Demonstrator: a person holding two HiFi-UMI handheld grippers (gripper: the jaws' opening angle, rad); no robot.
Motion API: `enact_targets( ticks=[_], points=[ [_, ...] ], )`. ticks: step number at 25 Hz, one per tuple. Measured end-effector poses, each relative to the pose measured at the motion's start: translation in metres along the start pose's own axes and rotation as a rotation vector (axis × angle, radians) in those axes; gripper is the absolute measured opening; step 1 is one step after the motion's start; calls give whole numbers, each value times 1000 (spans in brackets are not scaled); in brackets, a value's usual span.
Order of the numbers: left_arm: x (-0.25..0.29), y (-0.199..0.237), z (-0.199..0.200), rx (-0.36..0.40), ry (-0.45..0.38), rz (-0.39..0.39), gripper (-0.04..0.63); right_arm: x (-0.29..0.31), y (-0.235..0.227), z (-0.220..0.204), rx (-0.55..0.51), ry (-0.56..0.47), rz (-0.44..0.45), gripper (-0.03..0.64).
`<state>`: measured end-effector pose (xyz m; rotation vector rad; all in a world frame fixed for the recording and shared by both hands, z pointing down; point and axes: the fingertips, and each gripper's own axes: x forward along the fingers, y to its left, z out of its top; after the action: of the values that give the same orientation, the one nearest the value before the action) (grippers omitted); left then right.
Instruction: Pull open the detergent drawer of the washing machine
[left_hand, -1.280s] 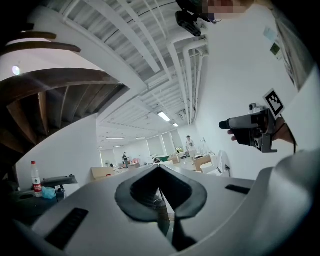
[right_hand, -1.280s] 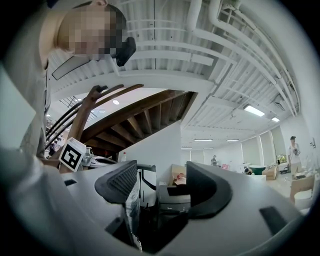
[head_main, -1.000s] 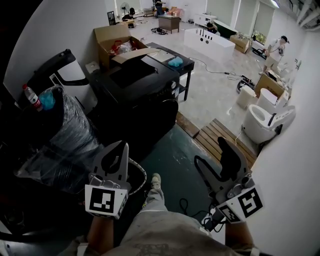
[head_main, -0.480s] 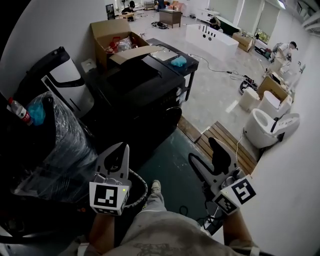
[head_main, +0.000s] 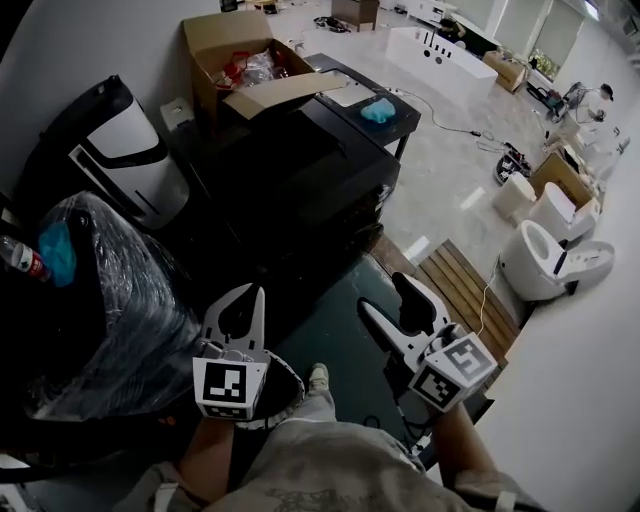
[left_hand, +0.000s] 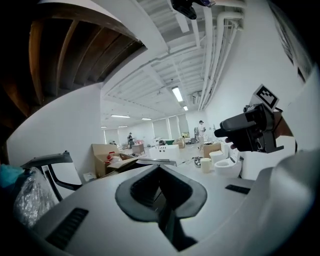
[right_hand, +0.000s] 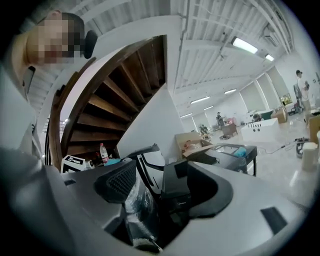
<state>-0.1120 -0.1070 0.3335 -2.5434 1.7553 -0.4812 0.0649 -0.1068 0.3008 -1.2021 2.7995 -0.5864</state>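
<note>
The black washing machine (head_main: 300, 175) stands ahead of me, its top dark and its front in shadow; I cannot make out the detergent drawer. My left gripper (head_main: 250, 292) hangs short of the machine's near corner with its fingertips together and nothing between them. My right gripper (head_main: 383, 295) is open and empty over the green floor mat (head_main: 335, 320), also short of the machine. In the right gripper view the machine's black front (right_hand: 177, 187) shows between the spread pads (right_hand: 117, 182). The left gripper (left_hand: 160, 170) in its own view has its pads meeting at the tips.
A plastic-wrapped dark bundle (head_main: 110, 290) stands close at my left, a black-and-white appliance (head_main: 115, 150) behind it. An open cardboard box (head_main: 235, 50) sits beyond the machine, beside a black table (head_main: 378, 112). A wooden pallet (head_main: 465, 285) and toilets (head_main: 545, 260) lie to the right.
Both grippers have come forward toward the washing machine, which now fills more of the head view. The right gripper has rolled and shifted left. Neither has taken hold of anything.
</note>
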Motion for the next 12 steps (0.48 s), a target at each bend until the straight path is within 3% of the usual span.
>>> enact_targets(
  ticks=[12],
  points=[
    [50, 56, -61, -70, 28, 98, 17, 119, -45, -87, 444, 96, 74, 322]
  ],
)
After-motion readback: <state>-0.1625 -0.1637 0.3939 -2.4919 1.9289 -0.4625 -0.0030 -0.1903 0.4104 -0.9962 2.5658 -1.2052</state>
